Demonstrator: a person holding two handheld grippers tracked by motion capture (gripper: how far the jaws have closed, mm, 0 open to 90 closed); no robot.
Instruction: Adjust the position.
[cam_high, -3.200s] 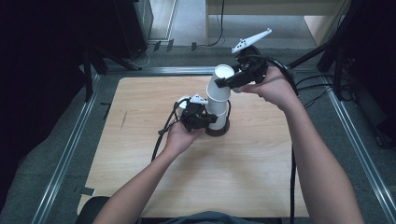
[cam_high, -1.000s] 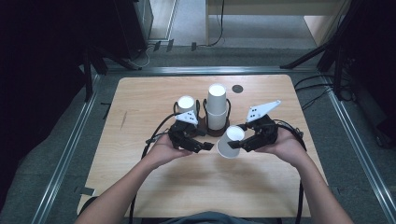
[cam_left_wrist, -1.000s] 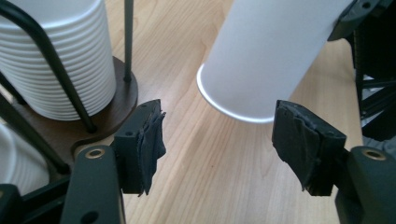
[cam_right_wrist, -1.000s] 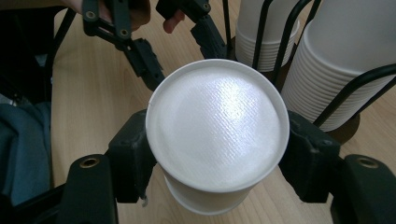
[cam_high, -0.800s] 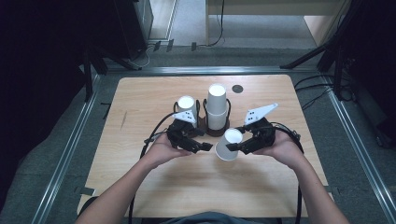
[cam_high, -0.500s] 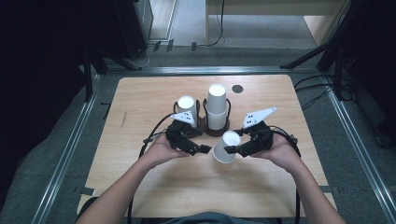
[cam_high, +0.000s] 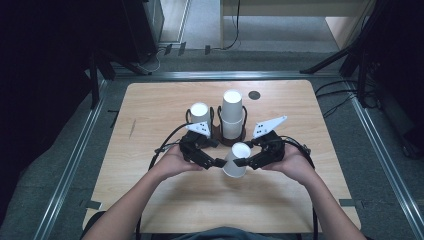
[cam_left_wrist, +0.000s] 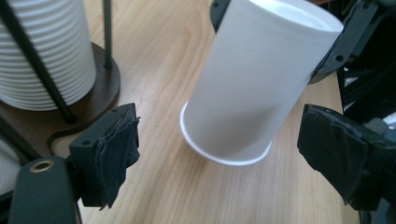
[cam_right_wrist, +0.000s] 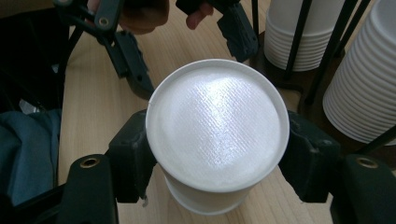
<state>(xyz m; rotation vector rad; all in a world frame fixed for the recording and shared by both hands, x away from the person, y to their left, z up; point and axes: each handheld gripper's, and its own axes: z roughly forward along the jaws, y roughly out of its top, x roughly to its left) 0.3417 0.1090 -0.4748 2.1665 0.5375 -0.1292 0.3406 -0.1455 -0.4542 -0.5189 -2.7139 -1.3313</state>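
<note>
An upturned white cup (cam_high: 236, 160) sits at the centre of the high view, tilted, its rim low on the bench (cam_high: 150, 100) and its flat base up. The right claw (cam_high: 241, 162) is clamped on it — in the right gripper view the two black pads press the cup (cam_right_wrist: 217, 135) from both sides just under the base, which faces the camera at mid frame. Whether the rim fully rests on the wood I cannot tell; in the left gripper view the cup (cam_left_wrist: 252, 84) leans toward the upper right with its rim edge touching or just above the bench (cam_left_wrist: 159, 56).

The left claw (cam_high: 217, 163) stands just left of the cup in the high view, its jaws apart and lately opening wider. In the left gripper view the cloth-wrapped pads (cam_left_wrist: 116, 154) flank the cup's rim with clear wood on both sides, so nothing is pressed there — the cup lies between them, untouched.

Above the hands in the high view stands a dark holder (cam_high: 216, 131) with wire posts carrying two stacks of white cups: a shorter stack (cam_high: 199, 115) at left and a taller stack (cam_high: 233, 112) at right. A small dark disc (cam_high: 254, 94) lies on the bench farther up, well apart.
</note>
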